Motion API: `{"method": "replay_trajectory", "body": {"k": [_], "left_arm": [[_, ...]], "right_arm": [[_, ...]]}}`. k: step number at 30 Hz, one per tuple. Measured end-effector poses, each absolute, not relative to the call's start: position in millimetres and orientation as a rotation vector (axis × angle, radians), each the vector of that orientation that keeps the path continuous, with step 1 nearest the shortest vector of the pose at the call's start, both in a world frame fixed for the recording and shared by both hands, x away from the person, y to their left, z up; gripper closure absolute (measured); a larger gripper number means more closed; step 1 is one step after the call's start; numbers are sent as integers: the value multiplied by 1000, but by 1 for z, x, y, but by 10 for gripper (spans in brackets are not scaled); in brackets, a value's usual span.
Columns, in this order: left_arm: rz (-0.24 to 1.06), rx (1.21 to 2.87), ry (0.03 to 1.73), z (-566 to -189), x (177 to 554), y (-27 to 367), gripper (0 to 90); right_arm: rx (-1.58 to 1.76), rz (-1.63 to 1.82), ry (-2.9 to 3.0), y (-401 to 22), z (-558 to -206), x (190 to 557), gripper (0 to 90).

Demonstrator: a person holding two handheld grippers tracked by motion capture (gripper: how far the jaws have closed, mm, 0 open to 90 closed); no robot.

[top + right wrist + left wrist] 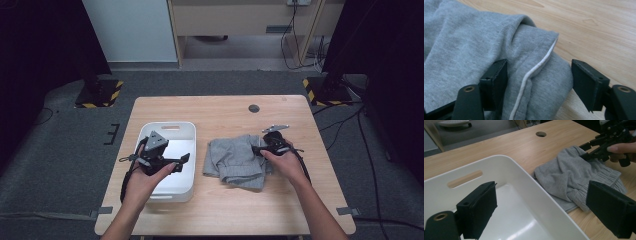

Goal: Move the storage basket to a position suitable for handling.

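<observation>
White piping (534,71) along grey garment (474,45)

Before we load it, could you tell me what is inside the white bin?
The bin looks empty: bare white floor and walls in the left gripper view. The left tool above it hides part of the floor.
</observation>
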State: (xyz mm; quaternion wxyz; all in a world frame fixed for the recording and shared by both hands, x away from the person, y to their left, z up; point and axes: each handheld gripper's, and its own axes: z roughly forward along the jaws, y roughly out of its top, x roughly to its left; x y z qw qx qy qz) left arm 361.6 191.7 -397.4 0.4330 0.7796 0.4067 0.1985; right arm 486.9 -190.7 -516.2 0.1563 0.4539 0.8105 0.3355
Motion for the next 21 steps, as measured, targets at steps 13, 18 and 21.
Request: {"method": "replay_trajectory", "body": {"k": [13,18,21], "left_arm": [[466,1965,961,-398,365,154,92],[444,1990,928,-399,363,131,95],[431,2000,908,-400,362,117,95]], "right_arm": [[1204,944,2379,-181,-517,479,680],[1160,931,2388,-181,-516,477,703],[1134,921,2398,-184,-515,476,709]]}}
